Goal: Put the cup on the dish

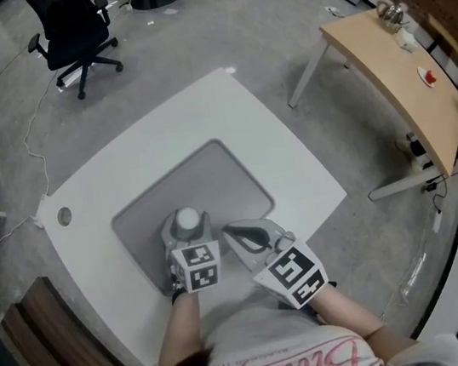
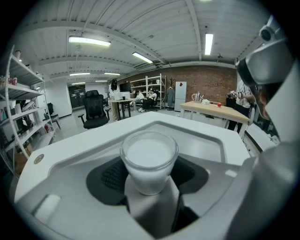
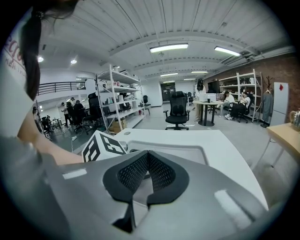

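Observation:
A small clear cup (image 2: 149, 161) with a white inside sits upright between the jaws of my left gripper (image 2: 149, 180), whose pads press on its sides. In the head view the cup (image 1: 187, 219) is over the near part of the grey mat (image 1: 211, 176), in my left gripper (image 1: 188, 229). I cannot tell whether it rests on the mat. My right gripper (image 1: 235, 234) is just to the right of it, jaws shut on nothing; its pads (image 3: 161, 173) meet at the tip. No dish shows in any view.
The mat lies on a white table (image 1: 284, 152) with a round hole (image 1: 64, 216) near its left corner. A black office chair (image 1: 71, 30) stands beyond the table. A wooden desk (image 1: 396, 65) stands to the right. The left gripper's marker cube (image 3: 101, 147) shows left of my right jaws.

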Motion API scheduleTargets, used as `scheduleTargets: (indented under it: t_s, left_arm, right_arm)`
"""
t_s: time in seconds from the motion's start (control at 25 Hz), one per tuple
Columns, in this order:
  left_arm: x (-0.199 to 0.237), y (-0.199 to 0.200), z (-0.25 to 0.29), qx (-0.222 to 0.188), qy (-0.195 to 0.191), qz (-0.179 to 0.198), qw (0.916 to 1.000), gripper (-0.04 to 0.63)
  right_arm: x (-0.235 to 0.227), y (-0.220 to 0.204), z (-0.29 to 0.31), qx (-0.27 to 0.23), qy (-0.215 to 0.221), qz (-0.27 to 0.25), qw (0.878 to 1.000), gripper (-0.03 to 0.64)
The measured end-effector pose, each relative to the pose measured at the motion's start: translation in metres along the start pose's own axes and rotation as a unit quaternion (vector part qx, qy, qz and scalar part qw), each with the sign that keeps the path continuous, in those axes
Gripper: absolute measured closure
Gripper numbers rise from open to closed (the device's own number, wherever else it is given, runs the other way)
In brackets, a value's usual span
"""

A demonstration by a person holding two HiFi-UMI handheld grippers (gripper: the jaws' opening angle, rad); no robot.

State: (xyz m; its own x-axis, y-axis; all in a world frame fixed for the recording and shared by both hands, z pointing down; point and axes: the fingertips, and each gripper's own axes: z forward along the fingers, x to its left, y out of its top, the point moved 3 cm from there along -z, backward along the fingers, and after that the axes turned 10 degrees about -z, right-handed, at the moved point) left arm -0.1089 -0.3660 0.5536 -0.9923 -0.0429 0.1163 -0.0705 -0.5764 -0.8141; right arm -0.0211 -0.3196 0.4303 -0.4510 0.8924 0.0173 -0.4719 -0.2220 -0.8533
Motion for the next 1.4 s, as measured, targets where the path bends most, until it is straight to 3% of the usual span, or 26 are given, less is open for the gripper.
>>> scheduleTargets:
  t_s: [0.16,0.24,0.36,0.8,0.88,1.12,1.4]
  left_arm:
    - [0.001,-0.004,0.009,0.014,0.004,0.005,0.9999,0.333]
    - [0.000,-0.006,0.010,0.028,-0.002,0.004,0.9996,0.257]
    - [0.000,-0.005,0.003,0.023,-0.009,-0.005,0.9997,0.207]
    - [0.004,-0.005,-0.062,-0.014,-0.013,-0.025,0.9995,0.223]
    - [0.001,-0.004,-0.079,-0.027,-0.020,-0.024,0.9991,0.251]
    - [-0.005,-0.001,-0.139,-0.092,-0.065,-0.050,0.9924,0.418]
    - [0.001,-0.014,-0.200,-0.139,-0.055,-0.040,0.9880,0.588]
  right_arm:
    - [0.002,-0.001,-0.001,0.000,-0.003,-0.001,1.000,0.615]
    - [0.005,0.000,-0.003,-0.003,-0.005,-0.001,1.000,0.615]
    - [0.008,0.002,-0.007,-0.007,-0.012,-0.004,1.000,0.615]
    - [0.042,0.004,-0.020,-0.019,-0.032,-0.028,0.999,0.617]
    - [0.051,0.005,-0.024,-0.025,-0.035,-0.027,0.999,0.617]
    - [0.084,0.005,-0.037,-0.040,-0.045,-0.024,0.998,0.617]
    - [0.126,-0.001,-0.054,-0.052,-0.066,-0.020,0.996,0.617]
